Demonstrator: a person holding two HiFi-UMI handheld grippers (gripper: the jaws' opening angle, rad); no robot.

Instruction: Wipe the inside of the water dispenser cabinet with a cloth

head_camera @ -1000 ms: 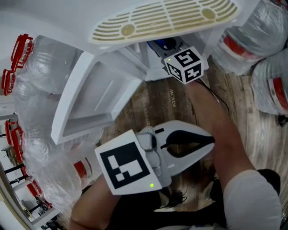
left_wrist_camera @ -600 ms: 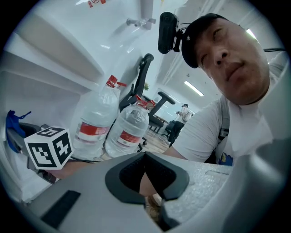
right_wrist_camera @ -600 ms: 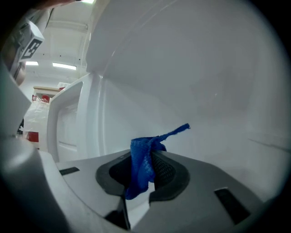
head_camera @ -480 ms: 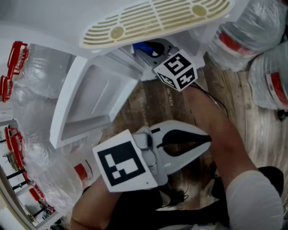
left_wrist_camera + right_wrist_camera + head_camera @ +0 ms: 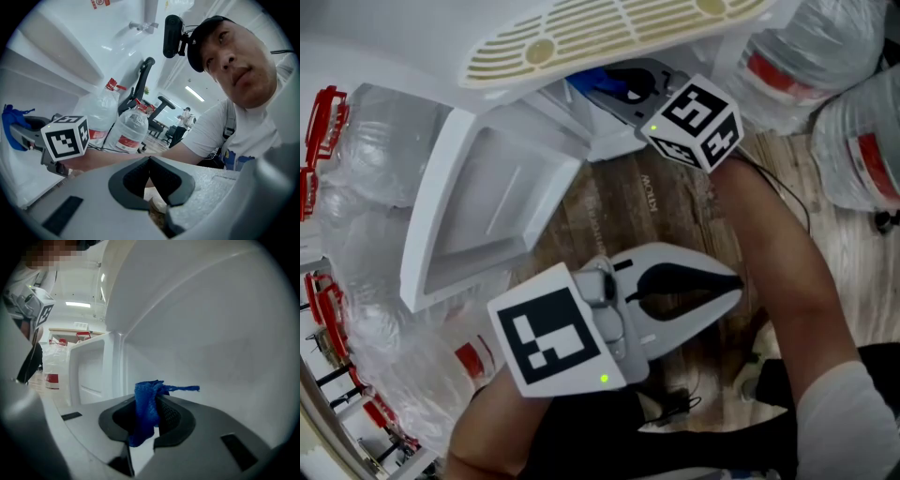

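Note:
A blue cloth is pinched in my right gripper, which is shut on it. The cloth's free end sticks up just short of the white inner wall of the dispenser cabinet. In the head view the right gripper reaches into the cabinet mouth under the slotted drip tray, with the cloth at its tip. The cabinet door hangs open to the left. My left gripper is held low over the wooden floor, shut with nothing in it. Its own view shows its jaws pressed together.
Large plastic-wrapped water bottles stand to the right of the dispenser. More wrapped bottles with red caps crowd the left behind the open door. A black cable trails over the floor planks.
My right gripper with the cloth swung slightly left, then back right at the cabinet mouth. The left gripper has stayed in place, shut.

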